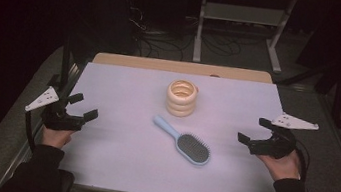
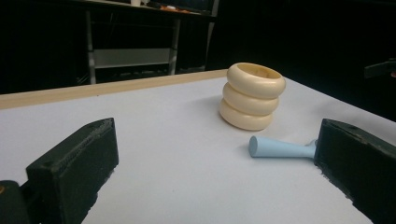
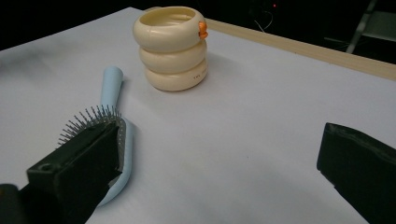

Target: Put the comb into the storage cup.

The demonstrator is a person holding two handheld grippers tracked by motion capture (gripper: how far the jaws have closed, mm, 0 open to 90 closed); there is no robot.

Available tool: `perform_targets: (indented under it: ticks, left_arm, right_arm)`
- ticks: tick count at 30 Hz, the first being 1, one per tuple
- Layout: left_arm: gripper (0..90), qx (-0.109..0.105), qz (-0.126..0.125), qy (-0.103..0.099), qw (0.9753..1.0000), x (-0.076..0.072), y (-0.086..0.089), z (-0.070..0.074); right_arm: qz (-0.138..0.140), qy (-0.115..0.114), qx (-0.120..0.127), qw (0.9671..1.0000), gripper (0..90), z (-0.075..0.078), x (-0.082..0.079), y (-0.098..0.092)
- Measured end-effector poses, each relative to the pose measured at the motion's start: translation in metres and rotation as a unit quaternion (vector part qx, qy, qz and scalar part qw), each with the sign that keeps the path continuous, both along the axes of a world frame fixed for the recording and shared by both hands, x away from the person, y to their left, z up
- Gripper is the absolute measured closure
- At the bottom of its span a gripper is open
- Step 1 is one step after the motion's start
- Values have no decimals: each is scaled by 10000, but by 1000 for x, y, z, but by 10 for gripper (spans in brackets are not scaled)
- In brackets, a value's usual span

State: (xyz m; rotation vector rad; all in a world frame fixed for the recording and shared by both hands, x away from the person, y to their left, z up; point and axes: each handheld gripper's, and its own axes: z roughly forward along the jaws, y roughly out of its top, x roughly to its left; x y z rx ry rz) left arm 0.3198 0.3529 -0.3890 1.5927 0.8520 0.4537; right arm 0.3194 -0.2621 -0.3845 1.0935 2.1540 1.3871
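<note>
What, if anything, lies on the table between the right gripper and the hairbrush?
Nothing visible does. In the high view, bare white table separates the open right gripper from the blue hairbrush. The cream ringed holder stands farther back, off that line. The left gripper, also open, has an equally bare stretch to the brush's handle.

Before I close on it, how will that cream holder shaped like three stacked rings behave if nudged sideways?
The cream three-ring holder stands upright on a narrow round base, taller than wide, so a high push may tip it. Its glossy, bulging sides look slippery for flat jaws. It looks hollow and open-topped, so probably light, likely sliding on the smooth white table.
</note>
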Motion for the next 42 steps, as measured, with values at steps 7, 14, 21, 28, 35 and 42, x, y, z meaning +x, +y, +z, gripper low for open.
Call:
perform_targets:
  ticks: [7, 14, 21, 28, 35, 42]
  left_arm:
    - [0, 34, 22, -36, 10000, -1, 0, 0]
    - [0, 23, 73, -10, 10000, -2, 5, -1]
    - [0, 44, 160, 103, 9998, -3, 10, -2]
    - [0, 116, 172, 115, 9997, -5, 12, -1]
    - [0, 85, 44, 50, 9999, -5, 10, 5]
    - [0, 214, -249, -40, 9995, 2, 2, 21]
  right_arm:
    - [-116, -30, -22, 9999, 0, 1, -1, -1]
    - [-175, 5, -55, 9998, 0, 0, -2, -1]
    - [-148, 40, -114, 9998, 0, -1, -6, 0]
    - [-123, -18, -66, 9999, 0, 1, -9, -2]
    - [-147, -31, -47, 9999, 0, 1, -10, -4]
    - [-135, -7, -37, 9999, 0, 1, -10, -5]
